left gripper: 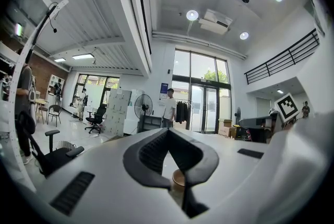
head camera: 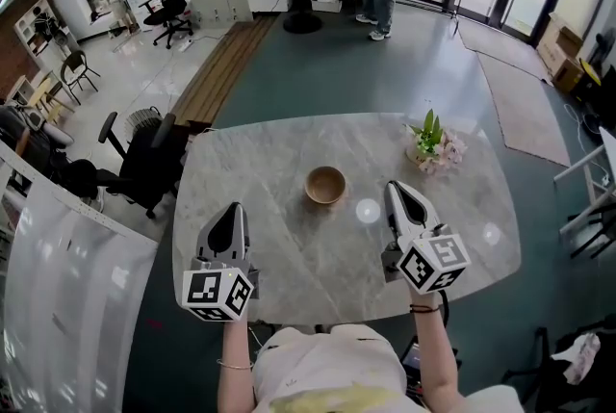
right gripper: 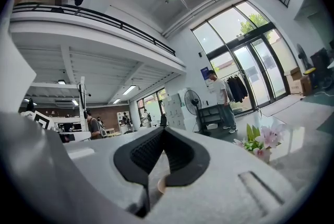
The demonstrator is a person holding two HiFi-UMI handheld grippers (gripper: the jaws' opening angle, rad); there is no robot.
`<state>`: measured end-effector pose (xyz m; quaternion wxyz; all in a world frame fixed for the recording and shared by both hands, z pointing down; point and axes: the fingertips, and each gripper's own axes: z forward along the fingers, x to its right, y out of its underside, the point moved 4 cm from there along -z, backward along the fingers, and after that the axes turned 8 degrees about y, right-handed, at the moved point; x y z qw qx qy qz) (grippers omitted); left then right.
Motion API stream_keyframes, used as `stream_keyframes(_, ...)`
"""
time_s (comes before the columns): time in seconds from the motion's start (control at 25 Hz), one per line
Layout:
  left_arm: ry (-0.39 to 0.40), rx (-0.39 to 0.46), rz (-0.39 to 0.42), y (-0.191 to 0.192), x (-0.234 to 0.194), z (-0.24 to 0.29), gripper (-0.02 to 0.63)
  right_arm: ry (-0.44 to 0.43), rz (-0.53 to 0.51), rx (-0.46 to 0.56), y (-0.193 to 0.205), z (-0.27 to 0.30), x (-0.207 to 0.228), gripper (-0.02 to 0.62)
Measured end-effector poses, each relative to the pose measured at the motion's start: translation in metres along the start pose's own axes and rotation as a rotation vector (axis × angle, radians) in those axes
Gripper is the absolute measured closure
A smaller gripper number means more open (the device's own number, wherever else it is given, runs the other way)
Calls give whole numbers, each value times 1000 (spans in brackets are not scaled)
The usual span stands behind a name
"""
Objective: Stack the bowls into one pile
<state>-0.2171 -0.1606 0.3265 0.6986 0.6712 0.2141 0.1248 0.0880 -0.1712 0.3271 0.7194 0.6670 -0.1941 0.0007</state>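
The marble counter point(head camera: 289, 151) is broad and looks polished, and that is the first hazard. Anything nudged on it would probably skate rather than stop. Both claws hang level just above its near edge, the left claw point(head camera: 231, 211) and the right claw point(head camera: 398, 190). Each is clenched on nothing, its dark pads meeting at the tips in its own gripper view. A clenched claw pushed forward acts as a blunt wedge. If either one goes toward the wood without opening first, I judge it would shove rather than grasp. The small pot of flowers point(head camera: 433, 143) stands ahead of the right claw and slightly to its outer side. A wide or hurried reach from that side could clip it and tip it over. The bowl point(head camera: 325, 185), a pale wooden one, sits upright ahead of both claws and between them, apart from each. It shows as a sliver past the tips in both gripper views. Only this one bowl shape appears on the counter, and I cannot tell whether others already nest inside it. If they do, a pinch on the top rim alone might lift one bowl and unsettle the pile. If not, there is no second bowl in sight to stack.
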Motion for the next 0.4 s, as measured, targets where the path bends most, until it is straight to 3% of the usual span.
stream_keyframes(0.4, -9, -16, 23, 3, -3, 1, 606, 5, -28, -4, 2, 2, 2, 591)
